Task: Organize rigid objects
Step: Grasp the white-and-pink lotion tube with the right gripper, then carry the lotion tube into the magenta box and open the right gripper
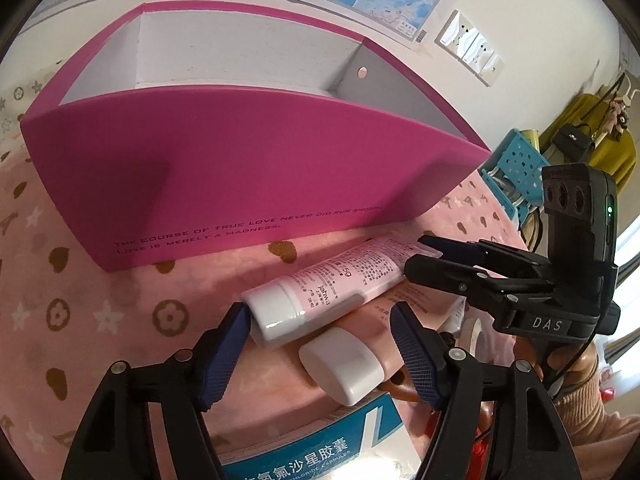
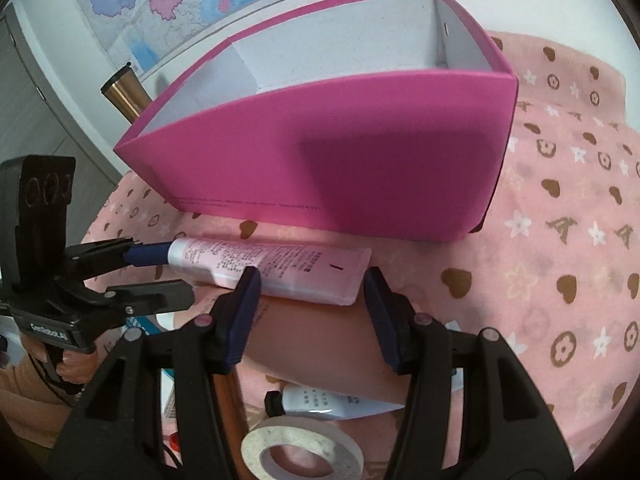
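On pink patterned tablecloth (image 1: 80, 320): magenta box (image 1: 240, 184) sits upright, open top, grey inside, nothing visible in it. Pink tube (image 1: 340, 280) lies flat just in front of the box's long wall, not touching it, white cap (image 1: 272, 312) toward left gripper, crimped tail toward right gripper. It partly rests across a peach tube (image 2: 320, 344) with a squarish white cap (image 1: 340, 364).

Left gripper (image 1: 320, 316): jaws released, standing wide around both caps. One pad (image 1: 228, 344) is right at the pink tube's cap; the other pad is clear of everything. Nothing clamped.

Right gripper (image 2: 312, 280): jaws part-spread over the pink tube's tail end and the peach tube body. One pad (image 2: 244, 312) overlaps the pink tube's edge. Can't tell whether the pads actually press on either tube.

Nearer the right wrist camera: tape roll (image 2: 300, 452) and small white tube with black cap (image 2: 316, 402). Blue-and-white medicine carton (image 1: 320, 452) under left gripper. Blue perforated basket (image 1: 516, 160) beyond the box's right end.
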